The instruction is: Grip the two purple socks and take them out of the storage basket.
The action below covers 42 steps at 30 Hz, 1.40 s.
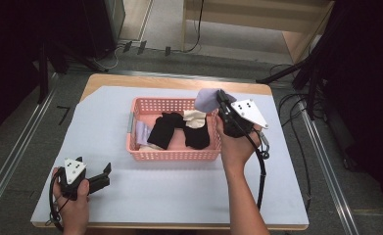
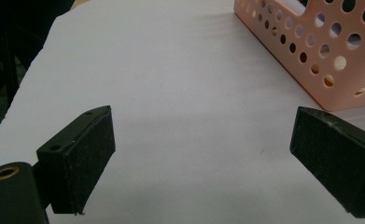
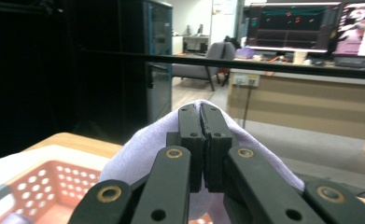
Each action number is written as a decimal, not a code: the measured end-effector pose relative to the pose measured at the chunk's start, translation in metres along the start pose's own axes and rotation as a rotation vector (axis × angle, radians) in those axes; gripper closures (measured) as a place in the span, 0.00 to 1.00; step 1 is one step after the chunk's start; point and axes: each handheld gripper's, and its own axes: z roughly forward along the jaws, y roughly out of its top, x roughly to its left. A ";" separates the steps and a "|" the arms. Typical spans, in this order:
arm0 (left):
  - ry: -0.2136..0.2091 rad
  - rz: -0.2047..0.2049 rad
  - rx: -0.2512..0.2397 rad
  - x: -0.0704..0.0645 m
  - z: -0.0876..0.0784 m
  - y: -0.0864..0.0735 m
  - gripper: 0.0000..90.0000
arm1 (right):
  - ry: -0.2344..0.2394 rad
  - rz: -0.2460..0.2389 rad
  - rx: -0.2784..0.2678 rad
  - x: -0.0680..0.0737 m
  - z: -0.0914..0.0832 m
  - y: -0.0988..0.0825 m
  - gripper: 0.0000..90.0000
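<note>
At the near left the left gripper [image 1: 101,177] rests on the table [image 1: 179,191] with jaws spread and empty, likely waiting, while farther right the right gripper [image 1: 222,99] clamps a lavender cloth [image 1: 206,100], lifted above the pink basket [image 1: 172,155]'s far right corner, seemingly mid-transfer.

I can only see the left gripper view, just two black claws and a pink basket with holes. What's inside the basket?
Observer: Black socks lie in the pink basket, with a cream one.
Operator: Where's the other claw?
Observer: The right claw is above the basket's far right corner, lifted off the table.
Operator: Is it holding anything?
Observer: Yes, it is shut on a lavender cloth that drapes over both sides of it.
</note>
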 end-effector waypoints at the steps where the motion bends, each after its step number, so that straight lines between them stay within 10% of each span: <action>1: 0.000 0.000 0.000 0.000 0.000 0.000 0.08 | -0.004 -0.002 -0.002 -0.003 -0.002 0.001 0.99; 11: 0.000 0.003 0.001 0.000 0.000 0.000 0.08 | -0.090 0.013 0.004 -0.035 -0.019 -0.005 0.99; 23: 0.001 0.002 0.001 -0.001 0.000 0.000 0.08 | -0.205 0.025 0.138 -0.079 -0.038 -0.058 0.99; 26: 0.002 0.005 0.001 -0.001 0.000 0.000 0.08 | -0.210 0.058 0.191 -0.084 -0.040 -0.069 0.86; 35: 0.004 0.006 0.005 -0.001 0.000 0.000 0.08 | -0.100 0.063 0.221 -0.047 -0.028 -0.058 0.70; 42: 0.000 0.003 0.004 0.000 0.000 0.000 0.08 | 0.053 0.023 0.271 0.021 0.001 -0.050 0.68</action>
